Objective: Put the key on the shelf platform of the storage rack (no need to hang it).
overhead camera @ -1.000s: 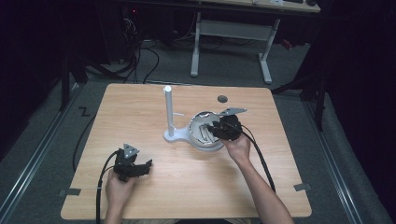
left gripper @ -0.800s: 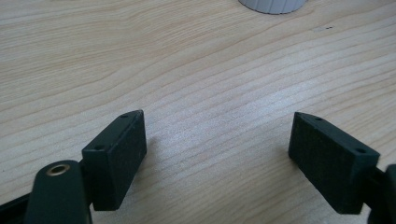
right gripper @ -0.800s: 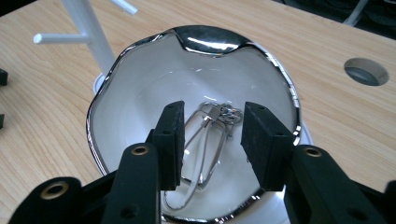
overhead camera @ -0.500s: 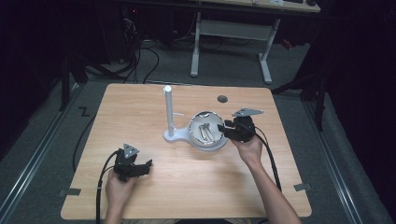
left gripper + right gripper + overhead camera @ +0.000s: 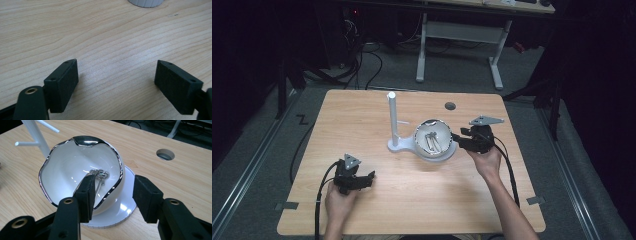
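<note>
1. The white bowl (image 5: 433, 139), rimmed in silver, sits tilted on its stand near the counter (image 5: 362, 115) centre, metal pieces (image 5: 100, 175) inside.
2. The right gripper (image 5: 460, 138) is released, jaws apart at the bowl's rim.
3. The left gripper (image 5: 116, 80) rests released, well apart.

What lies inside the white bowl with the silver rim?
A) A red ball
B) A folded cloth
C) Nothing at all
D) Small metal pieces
D: the right gripper view shows small shiny metal pieces lying in the bottom of the white bowl.
</note>
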Action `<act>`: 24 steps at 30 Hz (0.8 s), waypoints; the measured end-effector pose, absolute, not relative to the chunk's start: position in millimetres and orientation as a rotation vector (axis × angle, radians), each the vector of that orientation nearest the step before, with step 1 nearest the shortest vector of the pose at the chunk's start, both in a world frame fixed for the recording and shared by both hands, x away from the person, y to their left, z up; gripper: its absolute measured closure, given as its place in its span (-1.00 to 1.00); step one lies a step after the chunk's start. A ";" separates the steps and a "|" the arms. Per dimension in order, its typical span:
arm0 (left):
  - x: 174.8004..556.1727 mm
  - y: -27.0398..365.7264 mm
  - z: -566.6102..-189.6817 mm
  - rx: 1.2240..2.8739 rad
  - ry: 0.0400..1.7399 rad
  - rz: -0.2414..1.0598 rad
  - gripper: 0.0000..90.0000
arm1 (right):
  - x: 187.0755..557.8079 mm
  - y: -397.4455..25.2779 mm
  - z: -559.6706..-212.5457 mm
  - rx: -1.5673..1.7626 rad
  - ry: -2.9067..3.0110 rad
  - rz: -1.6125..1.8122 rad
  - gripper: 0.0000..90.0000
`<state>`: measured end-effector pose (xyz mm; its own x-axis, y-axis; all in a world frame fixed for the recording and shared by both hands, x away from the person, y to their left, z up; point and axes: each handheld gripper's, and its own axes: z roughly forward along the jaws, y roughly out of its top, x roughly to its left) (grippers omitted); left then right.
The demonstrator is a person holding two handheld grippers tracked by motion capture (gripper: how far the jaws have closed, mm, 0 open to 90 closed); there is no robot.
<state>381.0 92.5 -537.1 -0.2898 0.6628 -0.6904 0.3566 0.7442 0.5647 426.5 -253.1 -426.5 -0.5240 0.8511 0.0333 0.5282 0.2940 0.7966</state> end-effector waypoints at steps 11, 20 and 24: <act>381.0 92.4 -537.1 0.781 1.906 0.369 -0.57 | 421.4 -258.5 -426.3 1.231 2.179 1.127 0.18; 381.0 92.4 -537.1 0.781 1.907 0.369 -0.57 | 416.1 -265.0 -425.0 1.262 2.136 1.150 0.18; 381.0 92.4 -537.1 0.780 1.907 0.369 -0.57 | 413.9 -269.6 -426.5 1.283 2.138 1.136 0.18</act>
